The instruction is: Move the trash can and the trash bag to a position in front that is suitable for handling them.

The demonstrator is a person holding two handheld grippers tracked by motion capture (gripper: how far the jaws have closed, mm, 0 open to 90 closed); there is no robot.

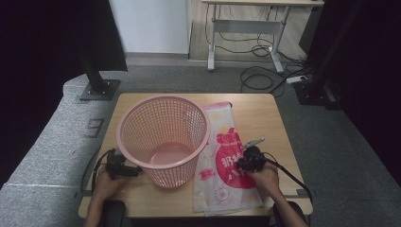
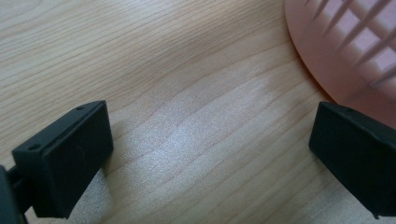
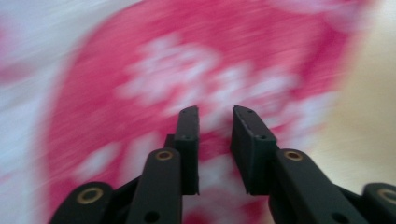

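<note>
The plastic bag (image 1: 226, 163), thin, flat, printed with a red figure and white lettering, lay directly under my right gripper (image 3: 215, 116), whose jaws stood narrowly parted with nothing between them. My left gripper (image 2: 210, 140), jaws spread wide over bare wood-grain table (image 2: 154, 74), sat just beside the pink lattice basket (image 1: 163, 139).

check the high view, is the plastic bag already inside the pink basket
No, the plastic bag lies flat on the table beside the pink basket, not in it.
</note>
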